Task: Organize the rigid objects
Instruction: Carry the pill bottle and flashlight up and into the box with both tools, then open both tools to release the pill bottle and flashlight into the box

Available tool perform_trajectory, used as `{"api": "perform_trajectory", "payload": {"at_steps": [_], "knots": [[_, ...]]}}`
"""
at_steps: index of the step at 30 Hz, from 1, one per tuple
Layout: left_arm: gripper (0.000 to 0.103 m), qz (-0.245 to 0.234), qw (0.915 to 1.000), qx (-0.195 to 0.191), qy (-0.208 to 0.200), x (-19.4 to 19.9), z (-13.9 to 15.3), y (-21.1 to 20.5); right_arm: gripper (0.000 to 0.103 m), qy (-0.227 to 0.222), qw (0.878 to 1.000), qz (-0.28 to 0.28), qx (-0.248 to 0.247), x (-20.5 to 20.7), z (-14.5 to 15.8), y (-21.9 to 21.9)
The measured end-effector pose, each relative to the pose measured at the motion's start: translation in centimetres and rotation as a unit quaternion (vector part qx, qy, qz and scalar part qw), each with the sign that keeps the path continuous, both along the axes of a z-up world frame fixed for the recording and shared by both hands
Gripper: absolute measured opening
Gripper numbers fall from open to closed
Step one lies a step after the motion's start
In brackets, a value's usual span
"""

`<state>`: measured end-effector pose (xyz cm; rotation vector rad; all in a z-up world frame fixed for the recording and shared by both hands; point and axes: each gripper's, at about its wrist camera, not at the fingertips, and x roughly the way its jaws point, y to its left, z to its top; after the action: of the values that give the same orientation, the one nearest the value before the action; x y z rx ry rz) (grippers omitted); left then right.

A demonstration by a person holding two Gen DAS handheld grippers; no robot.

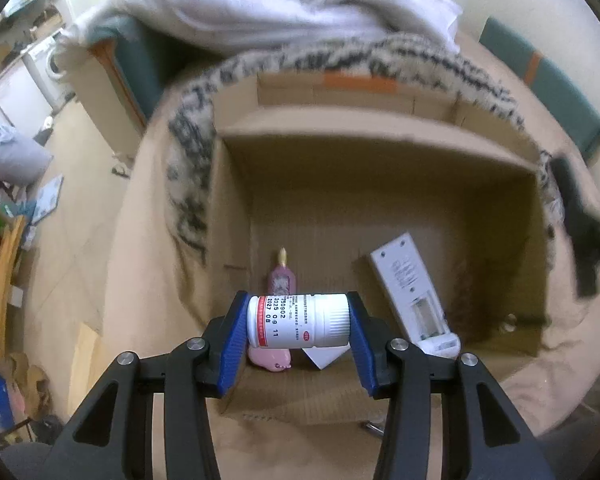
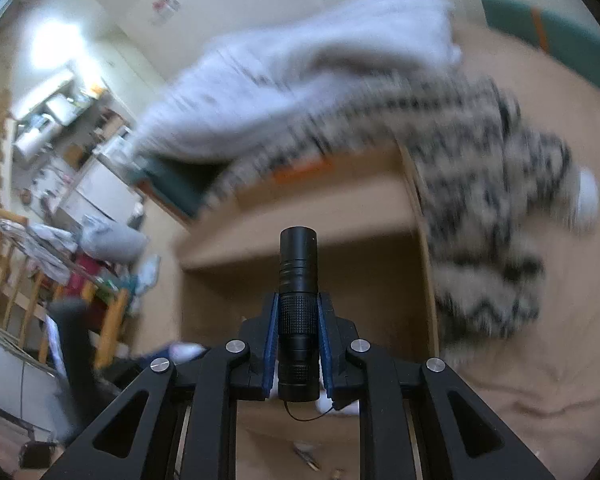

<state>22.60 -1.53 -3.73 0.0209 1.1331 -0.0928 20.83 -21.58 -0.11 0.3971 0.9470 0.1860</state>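
Note:
My left gripper (image 1: 298,320) is shut on a white pill bottle (image 1: 298,321) with a red-edged label, held sideways over the open cardboard box (image 1: 380,160). Inside the box lie a white remote control (image 1: 410,284), a pink bottle (image 1: 282,276) and a pink soft item (image 1: 270,358) under the pill bottle. My right gripper (image 2: 298,312) is shut on a black flashlight (image 2: 298,304), held upright above the same box (image 2: 300,208). The other gripper shows as a dark blur at the box's right rim (image 1: 584,220).
A black-and-white patterned fuzzy blanket (image 1: 188,168) wraps the box rim. A white blanket (image 1: 260,4) lies on the teal cushions (image 1: 540,80) behind. A beige cloth (image 2: 540,380) covers the surface. Cluttered shelves and a wooden rack (image 1: 0,280) stand at left.

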Motion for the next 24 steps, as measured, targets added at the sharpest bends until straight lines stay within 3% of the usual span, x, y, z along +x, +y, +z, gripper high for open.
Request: {"api": "perform_trajectory", "payload": {"at_steps": [5,15,24], "knots": [[0.043,-0.007,0.9998,-0.002,0.021,0.7,-3.1,-0.6,0.019,0.060,0.998,-0.002,0.000,-0.2,-5.3,-0.3],[0.043,-0.004,0.9992,0.029,0.028,1.7,-5.0,-1.9,0.019,0.090,0.995,0.012,-0.051,0.1,-7.2,1.0],[0.043,-0.010,0.9984,0.050,0.022,2.2,-5.2,-3.1,0.020,0.111,0.992,0.003,-0.059,0.9,-8.2,0.9]]}}
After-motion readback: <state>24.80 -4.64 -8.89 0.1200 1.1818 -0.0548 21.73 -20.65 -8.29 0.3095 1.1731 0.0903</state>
